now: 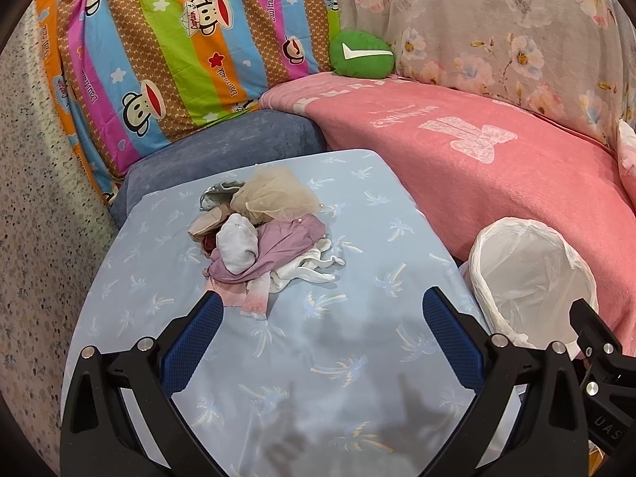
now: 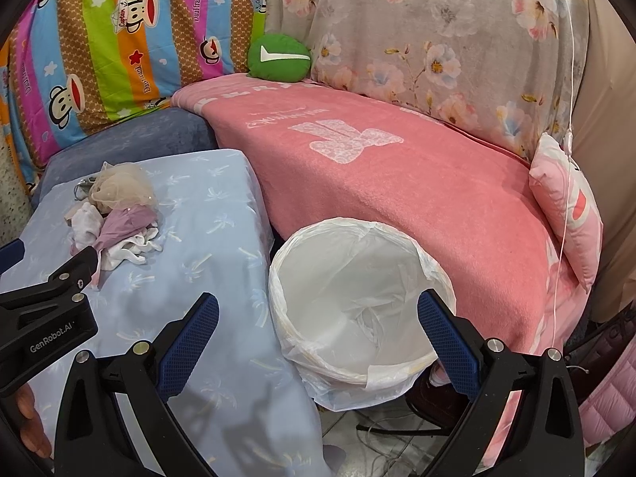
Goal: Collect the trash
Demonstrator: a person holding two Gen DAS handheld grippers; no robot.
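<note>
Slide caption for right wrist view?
Open right gripper above empty lined trash bin; fabric-scrap pile on blue table.

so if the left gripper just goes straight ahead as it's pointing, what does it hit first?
Probably the pile of cloth scraps on the light blue sheet. The left gripper is open, empty, and aimed over the bare sheet toward it. Depth is unclear; angled downward, it might meet the sheet first.

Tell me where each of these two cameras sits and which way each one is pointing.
Left wrist: behind the open left gripper, facing the pile of cloth scraps on the blue palm-print table.
Right wrist: behind the open right gripper, over the lined trash bin; a thumb shows.
Shared: pile, bin, green cushion.
</note>
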